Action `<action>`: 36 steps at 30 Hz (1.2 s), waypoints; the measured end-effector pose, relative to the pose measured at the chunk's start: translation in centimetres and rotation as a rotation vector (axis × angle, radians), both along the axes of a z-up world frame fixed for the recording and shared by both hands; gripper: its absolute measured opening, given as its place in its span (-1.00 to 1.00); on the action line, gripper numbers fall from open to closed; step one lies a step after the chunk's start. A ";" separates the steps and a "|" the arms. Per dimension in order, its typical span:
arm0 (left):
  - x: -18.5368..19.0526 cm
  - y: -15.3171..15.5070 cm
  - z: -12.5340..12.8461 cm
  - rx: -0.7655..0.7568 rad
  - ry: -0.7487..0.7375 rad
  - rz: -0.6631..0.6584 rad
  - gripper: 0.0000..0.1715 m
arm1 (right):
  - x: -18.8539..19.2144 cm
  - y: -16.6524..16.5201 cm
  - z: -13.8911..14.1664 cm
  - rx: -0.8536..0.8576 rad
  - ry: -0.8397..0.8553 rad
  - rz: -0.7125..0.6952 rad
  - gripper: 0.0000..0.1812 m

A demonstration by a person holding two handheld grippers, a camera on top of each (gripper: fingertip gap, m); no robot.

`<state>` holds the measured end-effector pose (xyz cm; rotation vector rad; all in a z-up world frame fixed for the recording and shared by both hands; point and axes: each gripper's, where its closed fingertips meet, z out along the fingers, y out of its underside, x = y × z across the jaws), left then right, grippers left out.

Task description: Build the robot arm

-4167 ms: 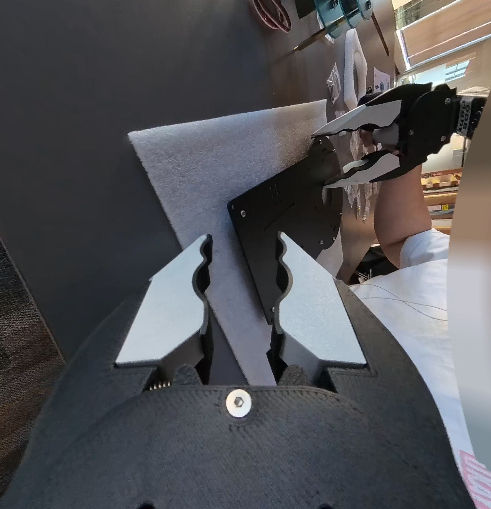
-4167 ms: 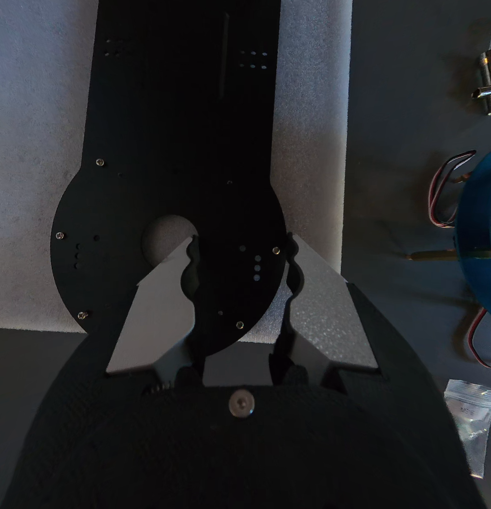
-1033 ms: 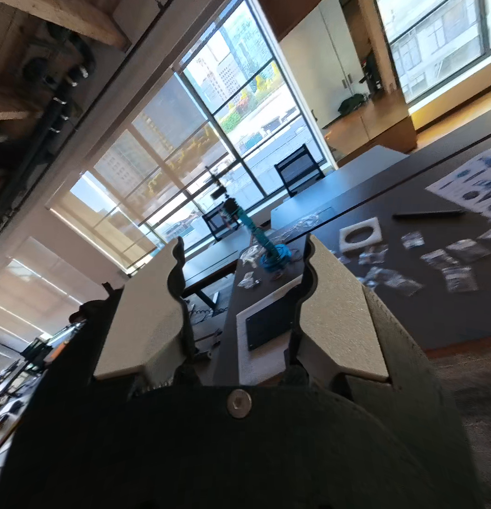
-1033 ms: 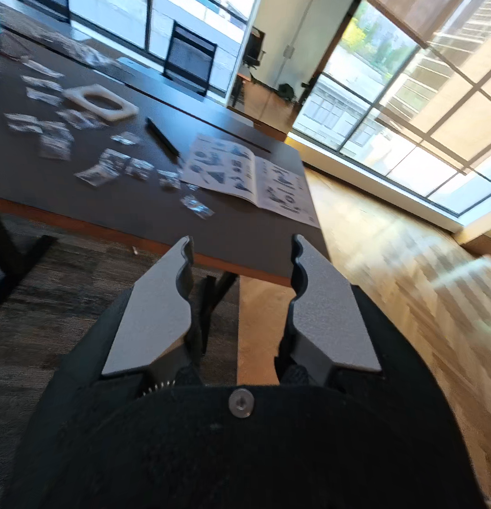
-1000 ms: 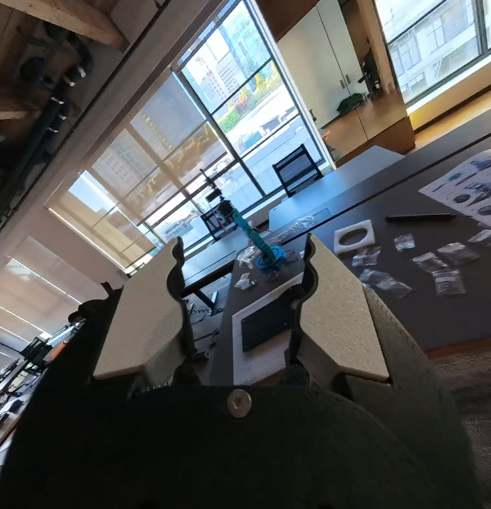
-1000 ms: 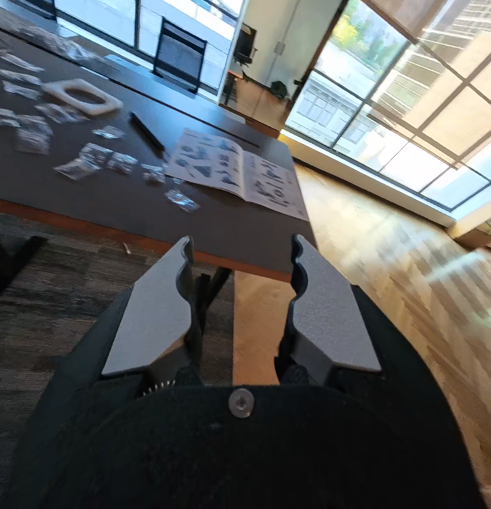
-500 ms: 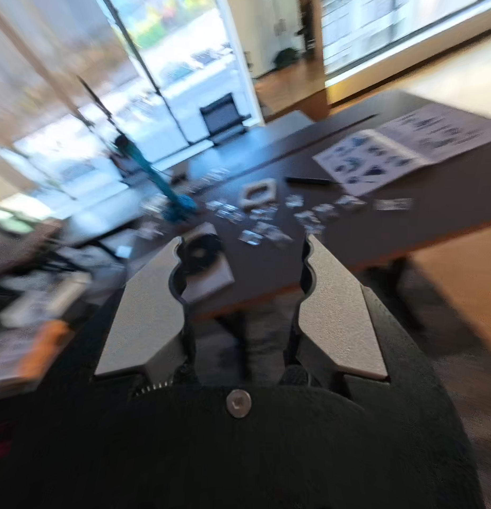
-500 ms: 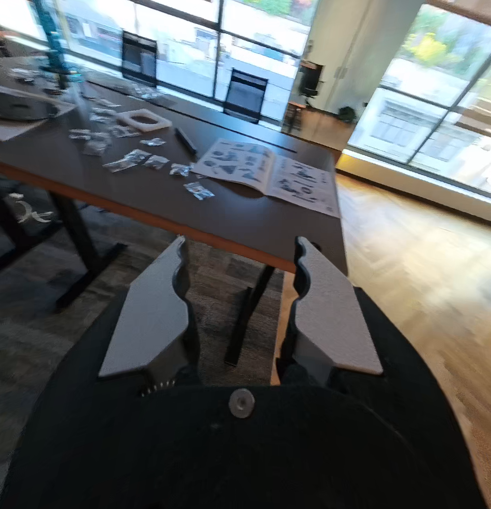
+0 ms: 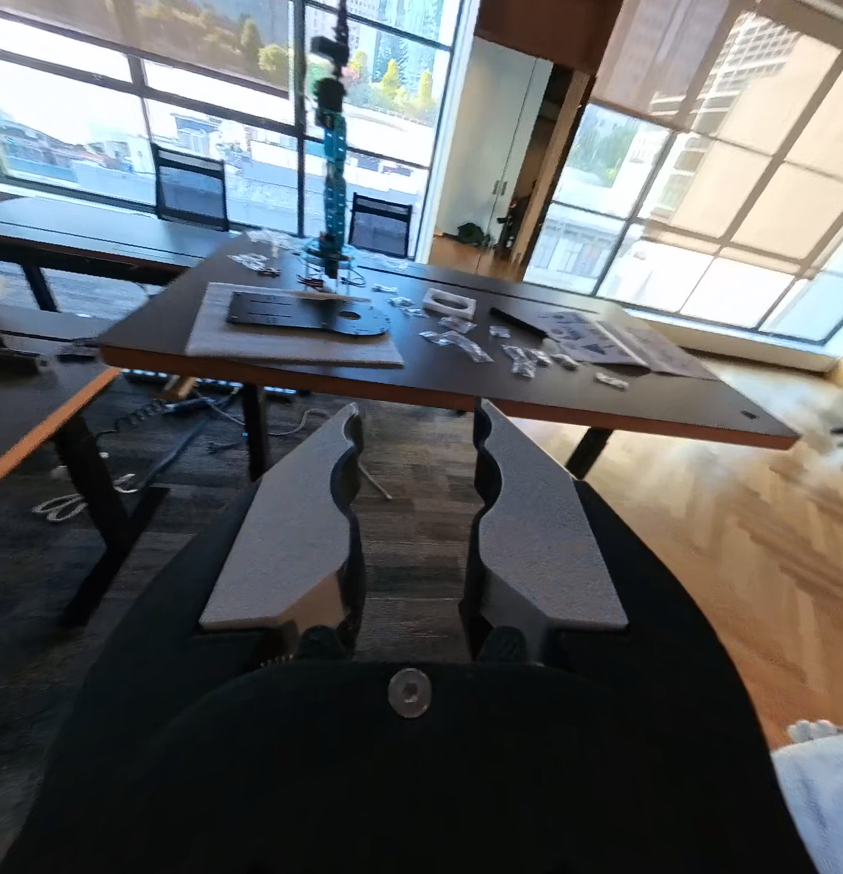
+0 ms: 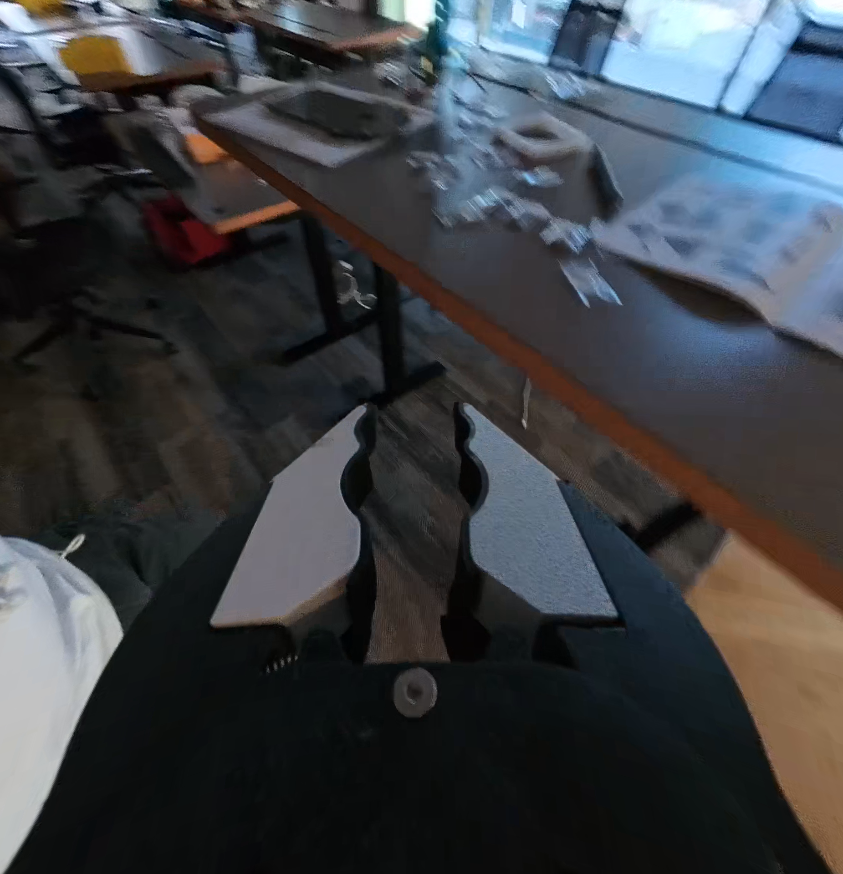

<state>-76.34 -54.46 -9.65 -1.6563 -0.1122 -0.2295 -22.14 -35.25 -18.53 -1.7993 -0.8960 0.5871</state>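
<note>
My left gripper is open and empty, held away from the dark table, below its front edge and over the floor. On the table a black metal plate lies on a white foam sheet, with a blue robot arm standing behind it. My right gripper is open and empty, low over the carpet, beside the table's orange edge. The right wrist view is blurred; the plate on its foam sheet shows faintly.
Several small clear bags, a white foam ring, a black pen and an open booklet lie on the table. Table legs, cables, carpet and wood floor are below. A white sleeve shows at lower left. The gap from one gripper's tips to the other's is roughly 60 centimetres.
Both grippers have pulled back from the plate and the table and swung round, now low over the floor. The right jaws stand a little narrower than half a second ago.
</note>
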 end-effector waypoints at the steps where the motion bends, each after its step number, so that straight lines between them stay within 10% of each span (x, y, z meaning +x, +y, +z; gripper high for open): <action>1: -0.9 -0.2 0.3 -0.004 0.025 0.015 -0.54 | -3.3 1.5 0.9 0.031 0.006 0.068 -0.70; 8: -8.1 -3.6 0.3 -0.084 0.129 0.096 -0.62 | -23.4 13.1 3.9 0.084 -0.212 0.309 -0.69; 18: -18.6 -5.9 0.9 -0.103 0.136 0.270 -0.66 | -36.2 32.6 3.4 0.223 -0.621 0.418 -0.81; 26: -18.8 4.0 3.6 -0.004 0.047 0.237 -0.70 | -39.9 48.8 -4.8 0.141 -0.702 0.490 -0.86; 36: -16.3 16.2 6.7 0.043 0.007 0.180 -0.69 | -42.4 54.5 -10.8 -0.078 -0.554 0.666 -0.81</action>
